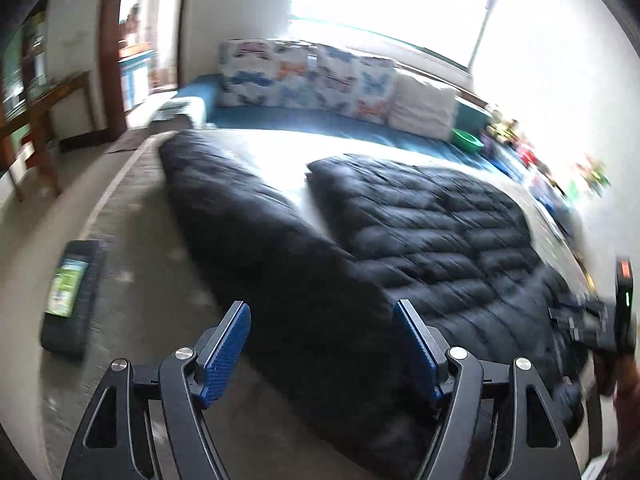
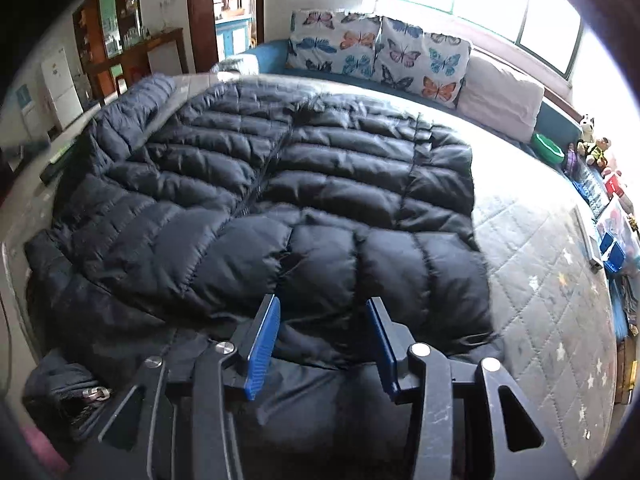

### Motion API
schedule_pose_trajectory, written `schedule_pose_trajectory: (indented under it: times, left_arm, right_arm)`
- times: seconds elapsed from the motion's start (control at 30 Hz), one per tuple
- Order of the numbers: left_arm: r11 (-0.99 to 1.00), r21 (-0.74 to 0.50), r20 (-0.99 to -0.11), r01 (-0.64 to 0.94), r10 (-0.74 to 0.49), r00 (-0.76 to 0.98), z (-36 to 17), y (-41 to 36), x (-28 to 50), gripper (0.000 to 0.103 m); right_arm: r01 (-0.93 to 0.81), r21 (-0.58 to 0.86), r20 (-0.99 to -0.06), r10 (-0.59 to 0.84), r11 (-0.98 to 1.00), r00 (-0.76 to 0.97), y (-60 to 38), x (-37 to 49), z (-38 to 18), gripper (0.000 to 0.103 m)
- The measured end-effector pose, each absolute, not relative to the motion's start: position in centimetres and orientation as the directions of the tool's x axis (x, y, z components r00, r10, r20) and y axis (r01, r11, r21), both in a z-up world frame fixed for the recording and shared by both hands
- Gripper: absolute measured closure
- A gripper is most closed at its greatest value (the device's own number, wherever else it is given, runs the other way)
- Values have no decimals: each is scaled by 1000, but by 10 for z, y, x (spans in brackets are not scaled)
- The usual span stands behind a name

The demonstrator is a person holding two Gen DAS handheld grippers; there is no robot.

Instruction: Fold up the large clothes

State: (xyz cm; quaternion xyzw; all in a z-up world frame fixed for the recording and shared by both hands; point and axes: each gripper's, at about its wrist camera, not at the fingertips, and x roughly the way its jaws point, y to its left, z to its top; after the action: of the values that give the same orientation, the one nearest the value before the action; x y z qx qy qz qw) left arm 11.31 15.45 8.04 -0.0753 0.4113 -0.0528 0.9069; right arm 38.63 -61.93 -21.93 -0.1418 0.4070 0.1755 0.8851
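Both tongs are seen with their blue-padded jaws spread apart and nothing held between them: the left tongs (image 1: 322, 344) hang at the lower centre of the left wrist view over the edge of the garment, and the right tongs (image 2: 322, 344) sit at the lower centre of the right wrist view just above its nearest quilted panel. The large black quilted puffer jacket (image 2: 280, 184) is spread across the grey quilted mattress (image 2: 540, 272), filling the middle and left of the right view, with one sleeve (image 1: 224, 200) stretched toward the upper left in the left view. The fold is judged not yet begun, the step in hand being the taking of a first hold. For this to be done well, a firm edge such as a hem or sleeve seam should be pinched rather than a puffed panel, since the slick padded fabric is likely to slip; both tongs should be closed on matching points so that the layer is lifted evenly, and trapped air should be pressed out as the fold is laid. Butterfly-printed cushions (image 2: 376, 52) are lined along the upper centre. A dark rectangular device with a lit green screen (image 1: 68, 284) lies at the lower left of the left view, but its writing is blurred and cannot be read; no brand or label on the jacket can be made out.
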Motion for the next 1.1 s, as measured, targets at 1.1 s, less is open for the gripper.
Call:
schedule_pose_trajectory:
  times: [1.1]
  left_arm:
    - [934, -244, -814, -261, -51, 579, 16, 278, 310, 18]
  right_arm:
    - [-383, -69, -802, 177, 921, 571, -612, 396, -233, 47]
